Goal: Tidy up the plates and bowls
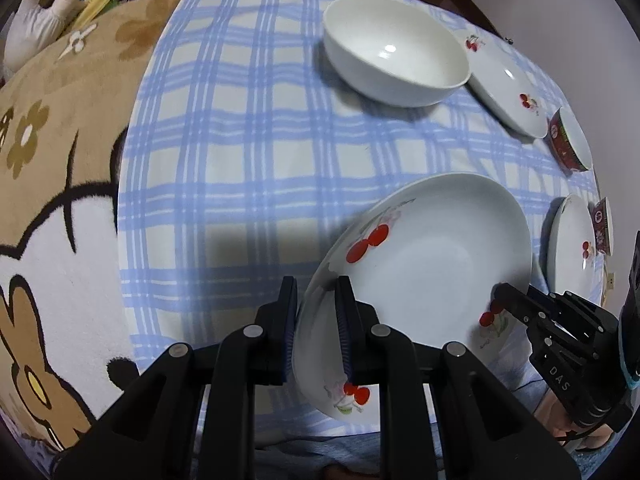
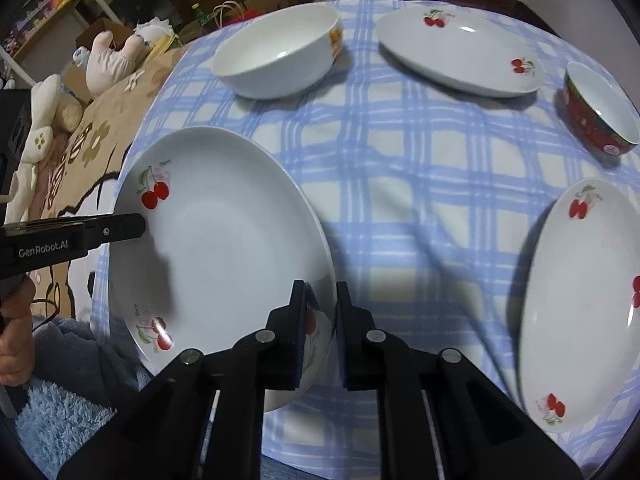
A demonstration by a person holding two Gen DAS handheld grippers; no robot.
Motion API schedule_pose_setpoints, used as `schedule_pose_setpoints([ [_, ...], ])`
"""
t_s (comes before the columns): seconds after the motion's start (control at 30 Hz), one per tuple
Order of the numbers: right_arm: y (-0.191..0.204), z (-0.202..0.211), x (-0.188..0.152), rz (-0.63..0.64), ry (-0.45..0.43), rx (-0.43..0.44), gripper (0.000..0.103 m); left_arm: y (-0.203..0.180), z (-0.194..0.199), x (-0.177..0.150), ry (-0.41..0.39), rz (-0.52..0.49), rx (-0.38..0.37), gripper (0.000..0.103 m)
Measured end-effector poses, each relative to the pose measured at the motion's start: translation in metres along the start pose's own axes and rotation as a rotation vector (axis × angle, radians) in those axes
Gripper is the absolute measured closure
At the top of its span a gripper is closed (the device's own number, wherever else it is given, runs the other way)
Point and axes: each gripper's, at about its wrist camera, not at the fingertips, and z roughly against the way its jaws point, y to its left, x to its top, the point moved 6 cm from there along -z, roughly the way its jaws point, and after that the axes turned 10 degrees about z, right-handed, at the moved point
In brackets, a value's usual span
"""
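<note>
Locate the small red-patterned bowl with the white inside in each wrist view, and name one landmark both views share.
Left wrist view: the small red-patterned bowl sits at the right edge, above the middle.
Right wrist view: the same bowl sits at the upper right.
Shared landmark: the large plain white bowl, at the table's far side in both.

Cherry plate [image 2: 580, 300] cut off by frame edge, red bowl [image 1: 570, 140] partly cropped

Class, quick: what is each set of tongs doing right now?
Left tongs: shut on the cherry plate's near rim.
Right tongs: shut on the same plate's opposite rim.
</note>
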Motion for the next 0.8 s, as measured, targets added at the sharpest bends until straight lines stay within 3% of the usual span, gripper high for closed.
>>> schedule_pose_setpoints([
  [0.2,-0.018,0.016,0.0,-0.022,-0.029,-0.013,0.09,-0.026,0.004,0.004,-0.033,0.018,-0.014,0.084],
  [0.63,-0.063,0.057,0.0,-0.084,-0.096,-0.035,0.09,-0.095,0.031,0.012,-0.148,-0.063,-0.01,0.084],
  [0.8,-0.089,0.072,-0.005,-0.123,-0.12,-0.062,0.09,-0.122,0.03,0.014,-0.133,-0.085,-0.056,0.084],
])
